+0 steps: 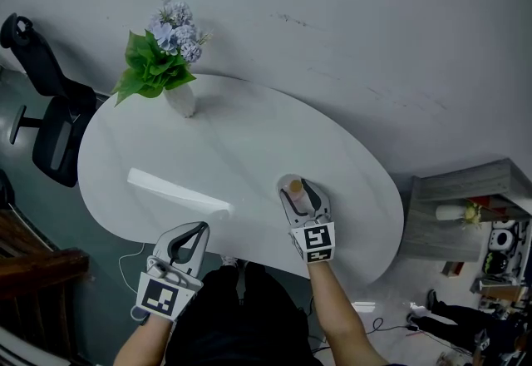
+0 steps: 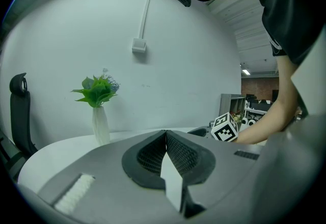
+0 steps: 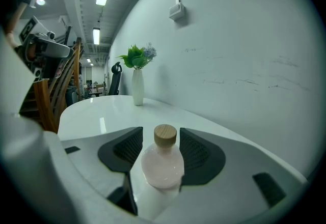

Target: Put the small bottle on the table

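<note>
Where the head view looks steeply down, a white oval desk (image 1: 249, 148) fills the middle. The right hand-held gripper (image 1: 298, 190) is over its near edge, with a small pale-pink bottle (image 1: 297, 200) with a round wooden stopper upright between its jaws. The left hand-held gripper (image 1: 198, 231) hangs just off the desk's near edge, well apart from the bottle. A white vase of green leaves and blue flowers (image 1: 182, 98) stands at the far left of the desk, and a black office chair (image 1: 54, 131) is beside that end.

From the left gripper view, the left hand-held gripper (image 2: 165, 134) has its ribbed black pads pressed together with nothing between them. Beyond it lie the desk (image 2: 61, 146), the vase (image 2: 100, 125), the chair (image 2: 19, 111) and the other gripper's marker cube (image 2: 224, 127).

From the right gripper view, the right hand-held gripper (image 3: 160, 139) is part-way open, and its two pads meet the sides of the small pale-pink bottle (image 3: 163, 164). The bottle's base is down at the glossy desk (image 3: 102, 116), though I cannot tell whether it touches. The vase (image 3: 137, 88) stands far beyond.
</note>
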